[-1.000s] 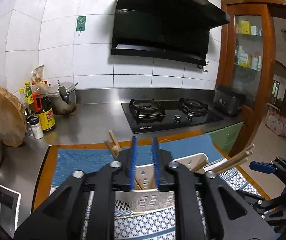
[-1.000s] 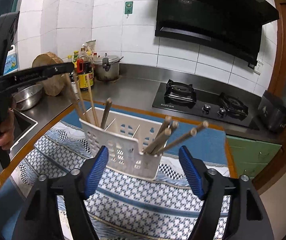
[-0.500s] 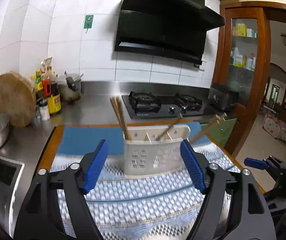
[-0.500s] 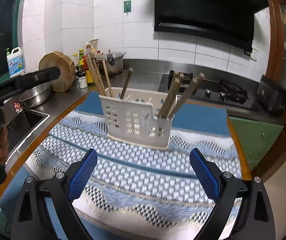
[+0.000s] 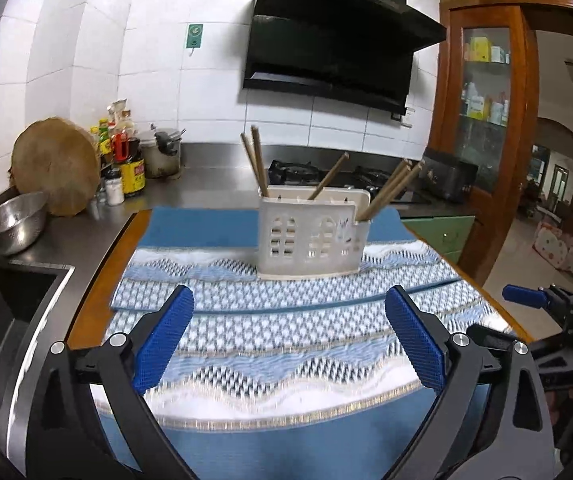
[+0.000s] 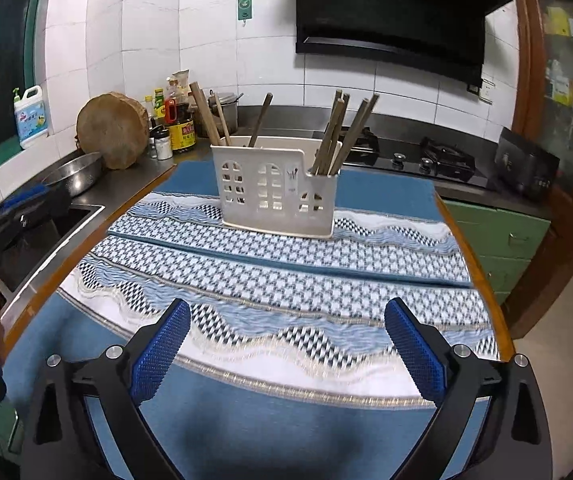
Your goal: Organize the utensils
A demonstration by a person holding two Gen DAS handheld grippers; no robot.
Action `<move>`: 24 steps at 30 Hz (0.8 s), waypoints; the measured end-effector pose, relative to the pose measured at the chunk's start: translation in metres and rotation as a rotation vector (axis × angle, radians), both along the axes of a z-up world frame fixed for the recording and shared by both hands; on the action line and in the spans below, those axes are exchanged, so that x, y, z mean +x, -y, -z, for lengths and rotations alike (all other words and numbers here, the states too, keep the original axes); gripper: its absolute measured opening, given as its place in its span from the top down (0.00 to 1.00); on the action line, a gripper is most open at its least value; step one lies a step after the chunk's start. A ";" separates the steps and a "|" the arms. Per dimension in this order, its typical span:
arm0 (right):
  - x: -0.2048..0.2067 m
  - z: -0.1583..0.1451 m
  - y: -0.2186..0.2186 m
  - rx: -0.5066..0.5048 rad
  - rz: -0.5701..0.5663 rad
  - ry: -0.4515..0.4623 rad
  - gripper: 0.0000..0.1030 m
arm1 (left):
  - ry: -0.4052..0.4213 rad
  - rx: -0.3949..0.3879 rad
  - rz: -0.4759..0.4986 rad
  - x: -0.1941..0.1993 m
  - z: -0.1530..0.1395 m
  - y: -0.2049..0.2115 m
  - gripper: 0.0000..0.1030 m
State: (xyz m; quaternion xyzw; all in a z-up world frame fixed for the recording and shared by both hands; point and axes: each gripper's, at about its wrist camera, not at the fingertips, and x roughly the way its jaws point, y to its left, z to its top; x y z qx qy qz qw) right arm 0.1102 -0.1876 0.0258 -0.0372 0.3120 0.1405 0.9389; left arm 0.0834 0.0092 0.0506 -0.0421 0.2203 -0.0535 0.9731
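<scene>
A white plastic utensil holder [image 5: 310,236] [image 6: 276,190] stands upright on the blue patterned cloth [image 5: 286,332] [image 6: 286,264]. Several wooden chopsticks [image 5: 256,162] [image 6: 346,132] stick out of it: some lean left in the large compartment, a bunch leans right in the small one. My left gripper [image 5: 288,336] is open and empty, well back from the holder, low over the cloth. My right gripper [image 6: 286,344] is open and empty, also back from the holder. The right gripper also shows at the right edge of the left wrist view [image 5: 526,300].
A steel sink [image 6: 46,232] and metal bowl [image 5: 12,222] lie at the left. A round wooden block [image 5: 56,166], sauce bottles [image 5: 128,164] and a pot [image 5: 162,156] stand by the tiled wall. A gas hob [image 6: 426,156] is behind the holder. The table edge [image 6: 482,272] drops off at the right.
My left gripper let go of the holder, opened wide and drew back. My right gripper also drew back. The holder now stands free on the cloth.
</scene>
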 end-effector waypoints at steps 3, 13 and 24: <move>-0.012 0.003 0.000 0.019 -0.001 -0.009 0.08 | -0.013 -0.007 -0.007 -0.014 0.010 -0.003 0.07; -0.050 0.012 -0.002 0.030 0.024 -0.003 0.07 | -0.038 0.030 -0.032 -0.062 0.035 -0.008 0.06; -0.061 0.015 -0.011 0.036 0.014 -0.021 0.07 | -0.034 0.066 -0.057 -0.084 0.036 -0.014 0.06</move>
